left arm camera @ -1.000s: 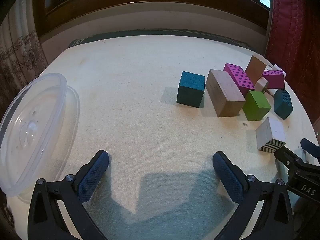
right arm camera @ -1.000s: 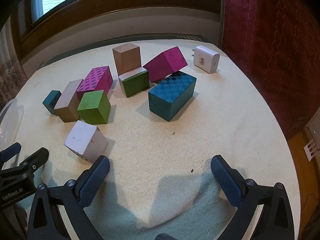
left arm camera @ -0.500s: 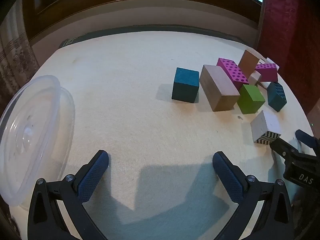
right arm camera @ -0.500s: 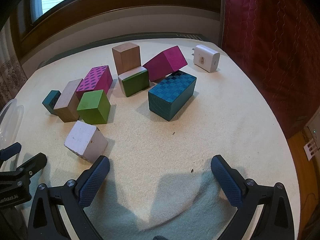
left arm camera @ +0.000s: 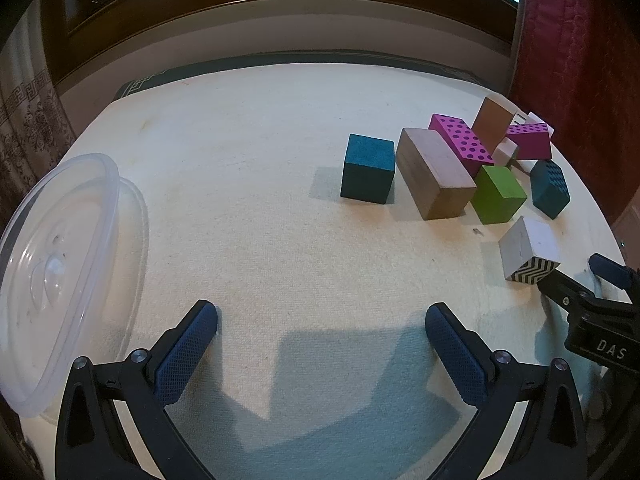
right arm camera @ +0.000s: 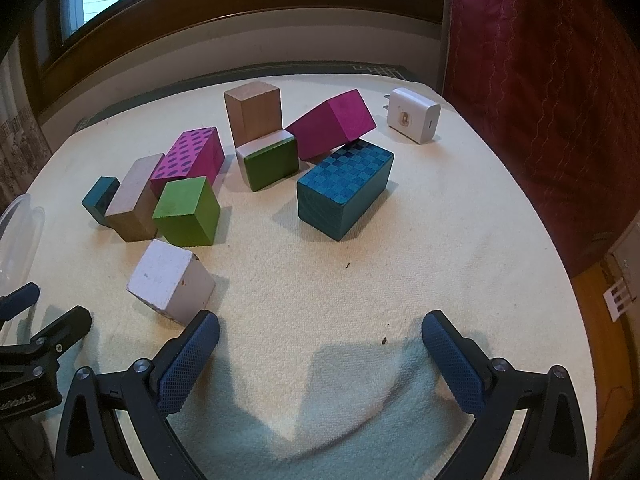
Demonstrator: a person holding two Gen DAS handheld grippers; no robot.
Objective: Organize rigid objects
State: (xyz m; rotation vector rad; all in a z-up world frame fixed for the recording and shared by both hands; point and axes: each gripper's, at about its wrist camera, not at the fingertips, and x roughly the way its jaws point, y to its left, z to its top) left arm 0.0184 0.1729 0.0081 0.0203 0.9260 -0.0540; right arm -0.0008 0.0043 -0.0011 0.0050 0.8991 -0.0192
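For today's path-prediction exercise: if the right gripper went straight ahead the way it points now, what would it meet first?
Probably the teal checkered block, roughly straight ahead of the open right gripper. The cloth between looks free. The white block lies beside the left finger, off that line, though fisheye depth is uncertain.

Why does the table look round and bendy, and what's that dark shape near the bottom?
Left wrist view: the fisheye lens curves the table edge; the grey patch is the left gripper shadow. Right wrist view: same bending, the right gripper casts its own, and the corners go black.

Cream cloth-covered surface (left arm camera: 248, 216), blocks scattered.
Wooden blocks (right arm camera: 188, 212) upper left; white charger (right arm camera: 414, 120) upper right; clear lid (left arm camera: 60, 264) at left.
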